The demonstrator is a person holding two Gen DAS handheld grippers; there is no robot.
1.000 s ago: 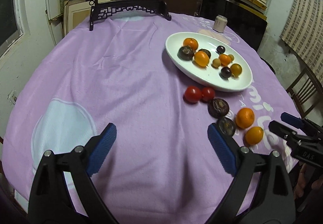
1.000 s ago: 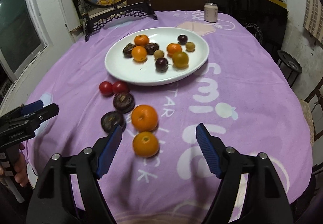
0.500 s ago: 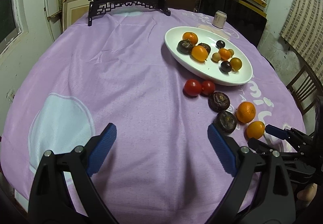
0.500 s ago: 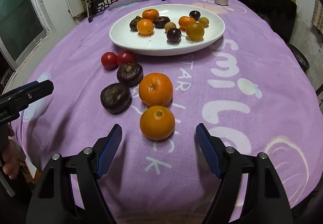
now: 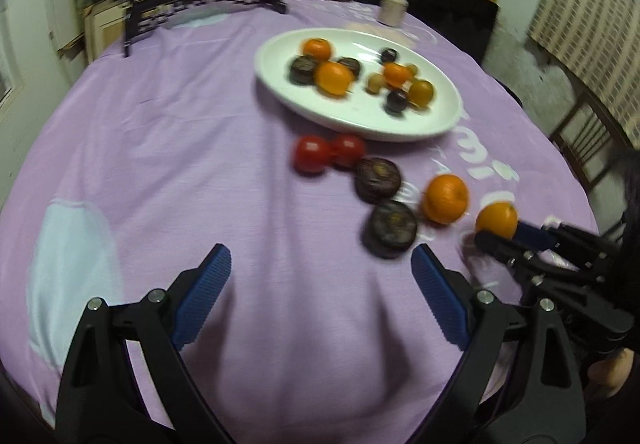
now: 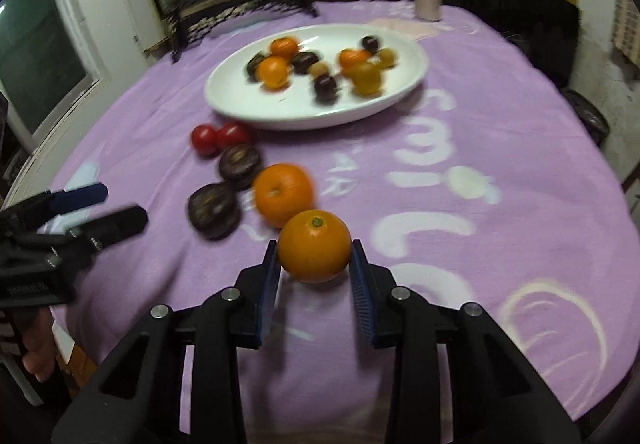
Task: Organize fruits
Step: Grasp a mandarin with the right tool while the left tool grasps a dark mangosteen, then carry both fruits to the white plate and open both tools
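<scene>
Round orange (image 6: 314, 250), nearest the white oval plate (image 6: 416, 72) a second ago, is now getting squeezed by the closing right tongs (image 6: 314, 278); left tongs (image 5: 320, 296) are hanging apart.

We see a dim room under warm indoor light from above. Soft shadows pool beneath the black left gripper with blue pads (image 5: 320, 276) on the lilac cloth over the round counter (image 5: 168, 148). Motion blur smears the white oval ceramic plate (image 6: 404, 84) and its fruit, while the glossy orange fruit (image 6: 315, 251) stays sharp. Fisheye bending curves every edge, and both views' corners go black.
</scene>
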